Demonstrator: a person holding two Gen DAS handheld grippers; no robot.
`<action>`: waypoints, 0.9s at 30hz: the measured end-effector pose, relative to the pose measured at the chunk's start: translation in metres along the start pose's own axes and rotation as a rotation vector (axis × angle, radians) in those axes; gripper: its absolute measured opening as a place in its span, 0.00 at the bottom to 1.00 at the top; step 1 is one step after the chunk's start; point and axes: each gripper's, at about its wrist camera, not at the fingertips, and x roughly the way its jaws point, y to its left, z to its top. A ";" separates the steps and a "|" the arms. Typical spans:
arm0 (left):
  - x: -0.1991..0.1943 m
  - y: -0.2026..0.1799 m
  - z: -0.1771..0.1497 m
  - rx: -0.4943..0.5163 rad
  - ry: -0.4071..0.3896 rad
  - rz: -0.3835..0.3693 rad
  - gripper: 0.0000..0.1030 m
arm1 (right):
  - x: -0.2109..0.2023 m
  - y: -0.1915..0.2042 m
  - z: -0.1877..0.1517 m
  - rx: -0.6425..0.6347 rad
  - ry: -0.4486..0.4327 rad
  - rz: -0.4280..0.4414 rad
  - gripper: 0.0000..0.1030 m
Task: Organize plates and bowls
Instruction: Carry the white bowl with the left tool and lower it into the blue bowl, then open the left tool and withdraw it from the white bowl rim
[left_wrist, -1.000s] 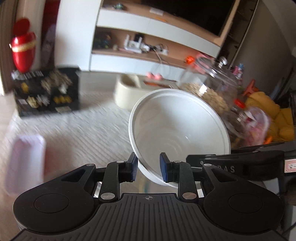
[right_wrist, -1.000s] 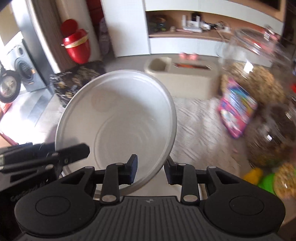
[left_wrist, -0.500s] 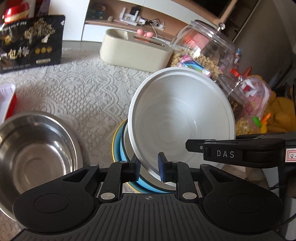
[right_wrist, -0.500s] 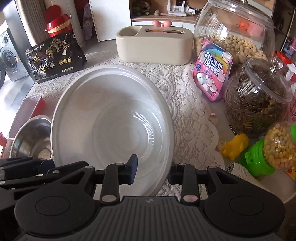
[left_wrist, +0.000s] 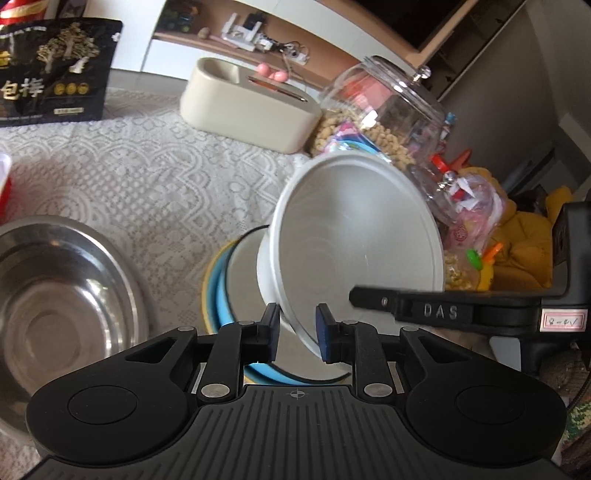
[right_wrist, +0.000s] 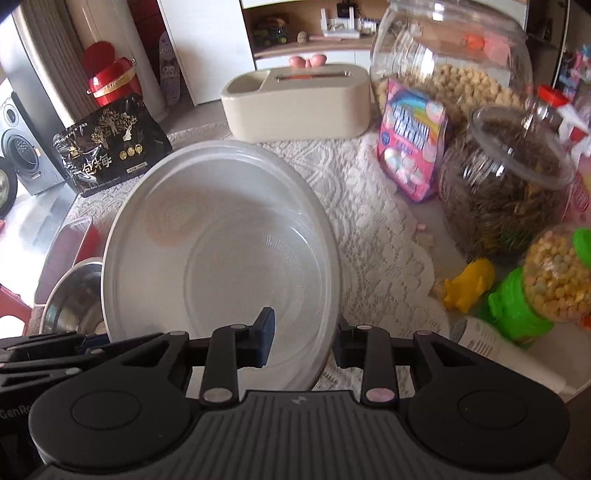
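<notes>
Because both tools clamp opposite edges of the white bowl (left_wrist: 354, 236), left tool (left_wrist: 297, 338) and right tool (right_wrist: 303, 341) keep it tilted over the stacked plates (left_wrist: 221, 291) for nesting.

White lace tablecloth (left_wrist: 155, 173); white shelf unit (right_wrist: 310, 40) behind; grey speaker (right_wrist: 22, 147) at left; daylight.
</notes>
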 end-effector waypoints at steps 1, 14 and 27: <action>-0.002 0.000 0.000 0.000 -0.004 0.011 0.23 | 0.003 0.000 -0.001 0.001 0.022 0.022 0.34; -0.012 0.000 -0.003 0.017 -0.035 0.107 0.24 | -0.007 -0.002 -0.002 0.001 0.002 0.029 0.38; -0.014 -0.005 -0.004 0.028 -0.043 0.059 0.25 | 0.001 0.010 -0.007 -0.056 -0.016 -0.045 0.32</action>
